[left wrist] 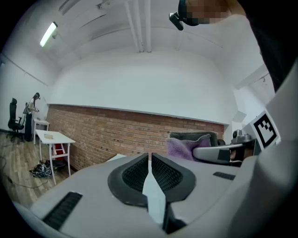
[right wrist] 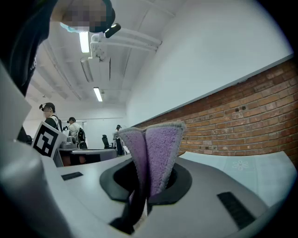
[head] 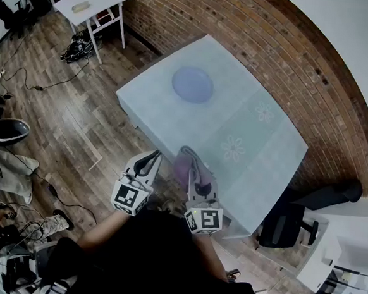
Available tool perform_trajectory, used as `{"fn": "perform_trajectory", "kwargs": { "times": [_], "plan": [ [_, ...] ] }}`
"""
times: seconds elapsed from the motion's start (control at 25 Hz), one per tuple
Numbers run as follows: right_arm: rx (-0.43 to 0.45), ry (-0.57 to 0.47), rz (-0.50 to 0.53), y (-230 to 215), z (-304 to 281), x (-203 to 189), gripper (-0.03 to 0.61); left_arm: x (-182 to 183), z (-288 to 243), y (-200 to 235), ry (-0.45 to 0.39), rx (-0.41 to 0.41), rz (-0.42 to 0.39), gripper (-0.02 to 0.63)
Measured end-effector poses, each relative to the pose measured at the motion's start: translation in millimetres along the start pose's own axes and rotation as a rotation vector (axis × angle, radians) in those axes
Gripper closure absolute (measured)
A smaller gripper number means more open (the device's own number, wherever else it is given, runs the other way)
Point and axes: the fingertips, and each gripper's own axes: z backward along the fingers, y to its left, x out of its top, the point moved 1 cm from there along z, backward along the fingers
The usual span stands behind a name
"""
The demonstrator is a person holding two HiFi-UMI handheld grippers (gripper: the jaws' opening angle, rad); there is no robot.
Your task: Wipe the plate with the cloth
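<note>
A pale purple plate point(head: 193, 84) rests on the far part of the light table point(head: 259, 155), well ahead of both grippers. My right gripper point(head: 191, 165) is shut on a folded purple cloth point(right wrist: 153, 155), which stands up between its jaws; the cloth point(head: 184, 163) shows at the table's near edge. My left gripper point(head: 150, 162) hovers beside it, just off the near edge, with its jaws shut and nothing between them. In the left gripper view, the cloth point(left wrist: 180, 147) appears to the right of its jaws. Both grippers point level.
A brick wall point(head: 267, 54) runs behind the table. A small white side table point(head: 94, 4) stands at the far left, with cables on the wooden floor point(head: 78, 116). A black chair point(head: 286, 224) sits at the right. People stand in the background of the right gripper view.
</note>
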Motion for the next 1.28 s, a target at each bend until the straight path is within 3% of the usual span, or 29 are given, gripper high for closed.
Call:
{"fn": "perform_trajectory", "kwargs": {
  "times": [0.52, 1.28],
  "plan": [
    [-0.014, 0.007, -0.017, 17, -5, -4, 0.512, 4, 11, 14, -0.009, -0.016, 0.017, 0.566],
    [-0.091, 0.068, 0.034, 97, -54, -28, 0.512, -22, 55, 97, 0.030, -0.105, 0.068, 0.566]
  ]
}}
